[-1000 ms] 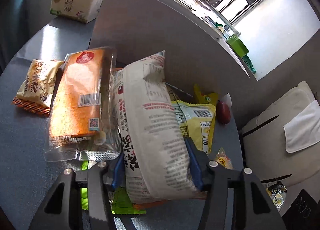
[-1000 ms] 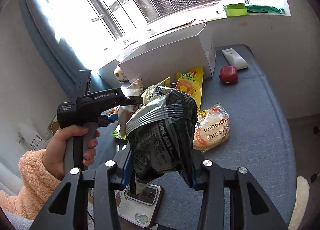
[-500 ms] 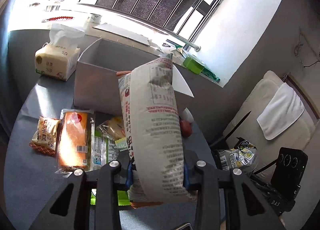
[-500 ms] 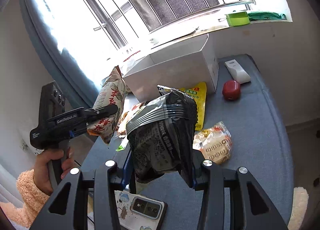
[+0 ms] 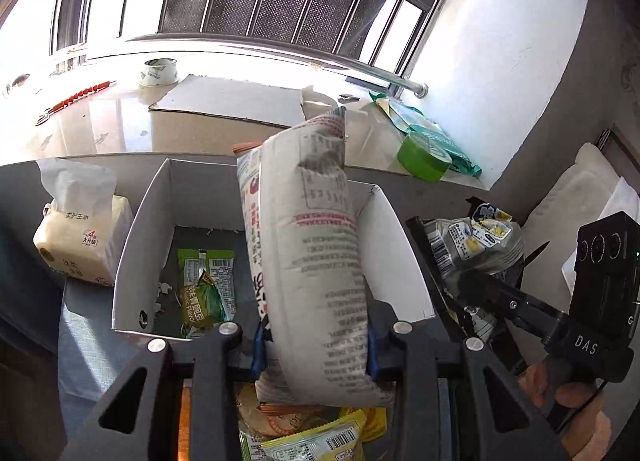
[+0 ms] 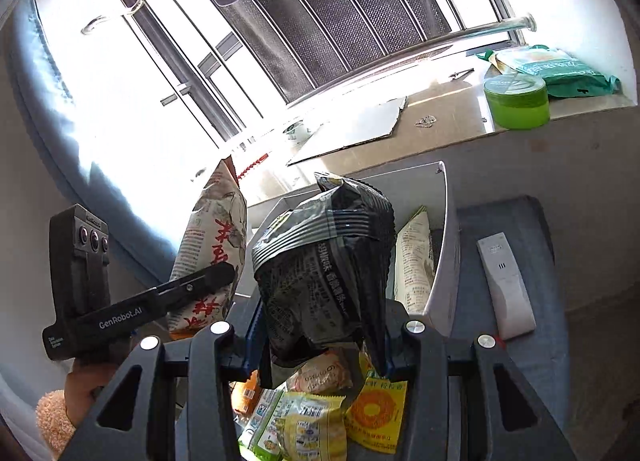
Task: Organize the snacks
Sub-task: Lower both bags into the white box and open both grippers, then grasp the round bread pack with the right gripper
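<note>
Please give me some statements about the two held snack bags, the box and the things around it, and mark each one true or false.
1. The left gripper is shut on a pale printed snack bag. True.
2. The right gripper is empty. False: its pads clamp a black snack bag.
3. The white box already holds a green snack packet. True.
4. The tissue pack lies inside the box. False: it stands outside, beside the box's left wall in the left wrist view.
5. A white remote control lies on the blue table, beside the box. True.
6. The green round container stands on the table. False: it sits on the window sill.
</note>
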A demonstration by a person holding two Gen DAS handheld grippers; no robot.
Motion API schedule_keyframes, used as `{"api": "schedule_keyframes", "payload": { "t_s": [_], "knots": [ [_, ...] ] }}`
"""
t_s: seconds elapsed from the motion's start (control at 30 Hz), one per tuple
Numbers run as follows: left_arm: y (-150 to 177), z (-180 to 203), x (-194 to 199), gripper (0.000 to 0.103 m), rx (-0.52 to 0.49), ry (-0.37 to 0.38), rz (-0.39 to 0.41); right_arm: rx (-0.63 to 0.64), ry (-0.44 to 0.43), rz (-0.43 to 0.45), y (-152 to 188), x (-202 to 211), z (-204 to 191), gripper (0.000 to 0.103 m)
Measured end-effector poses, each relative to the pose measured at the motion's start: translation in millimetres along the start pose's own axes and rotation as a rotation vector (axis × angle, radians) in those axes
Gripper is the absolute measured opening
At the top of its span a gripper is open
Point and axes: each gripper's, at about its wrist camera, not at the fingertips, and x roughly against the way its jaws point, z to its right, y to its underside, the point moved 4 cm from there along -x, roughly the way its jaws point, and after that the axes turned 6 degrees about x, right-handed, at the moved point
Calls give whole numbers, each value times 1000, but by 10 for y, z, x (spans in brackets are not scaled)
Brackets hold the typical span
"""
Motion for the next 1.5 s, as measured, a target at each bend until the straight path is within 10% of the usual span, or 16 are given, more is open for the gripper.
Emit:
{"api": "schedule_keyframes", "payload": {
  "t_s": [0.2, 0.27, 0.3, 0.93, 1.5],
  "knots": [
    [-84, -236, -334, 47, -3, -111, -29, -15, 47, -70, -220, -482, 202, 50],
    [-48, -334, -357, 100, 19, -142, -47, -37, 63, -69, -256, -566, 272, 82],
    [-32, -368, -337, 102, 25, -129, -42, -60, 68, -47, -265, -558, 310, 96],
    [620, 143, 750, 103, -222, -151, 133, 123, 121, -7, 138, 224, -178, 103],
    [2270, 59, 1641, 103, -185, -53, 200, 286, 127, 27, 1794, 1187, -611, 103]
  ]
}}
